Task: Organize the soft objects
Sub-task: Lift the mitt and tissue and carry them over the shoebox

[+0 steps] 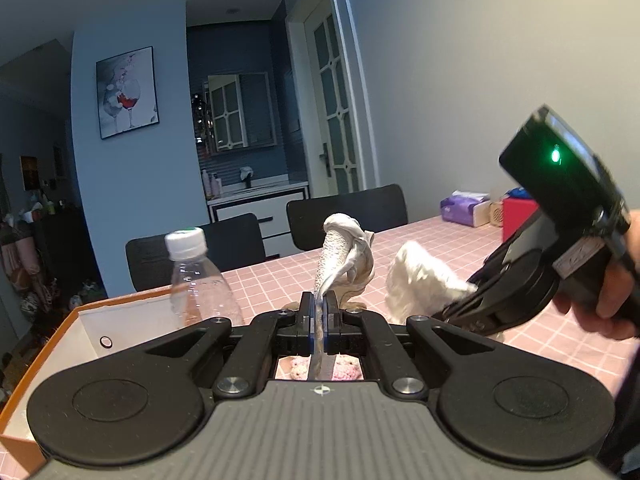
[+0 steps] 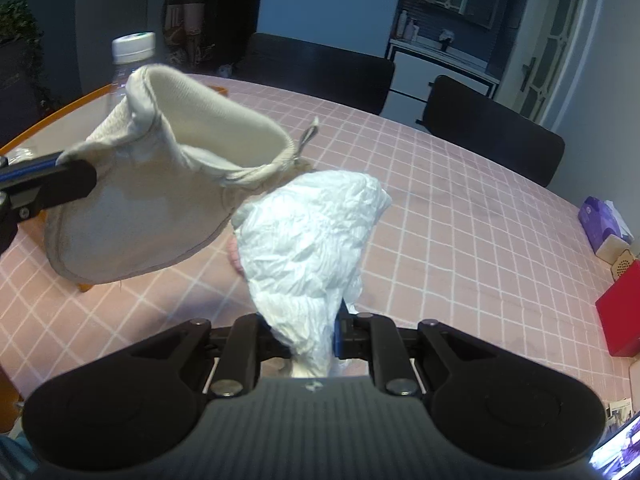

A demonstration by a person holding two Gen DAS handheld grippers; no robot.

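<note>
My left gripper [image 1: 319, 312] is shut on the edge of a beige cloth pouch [image 1: 346, 264] and holds it up above the table. In the right wrist view the pouch [image 2: 160, 196] hangs at the left with its mouth open, and the left gripper's fingers [image 2: 48, 184] pinch its side. My right gripper [image 2: 316, 336] is shut on a crumpled white cloth [image 2: 308, 240], held up just right of the pouch. In the left wrist view the white cloth [image 1: 420, 284] is beside the pouch. A pink fluffy item [image 1: 344, 370] lies on the table below the left gripper.
An orange-rimmed open box [image 1: 92, 320] stands at the left with a clear plastic bottle [image 1: 196, 280] by it. The pink checked tablecloth [image 2: 460, 220] covers the table. Black chairs [image 2: 492, 128] stand behind. A purple tissue pack [image 2: 604, 220] and a red box [image 2: 622, 312] sit at the right.
</note>
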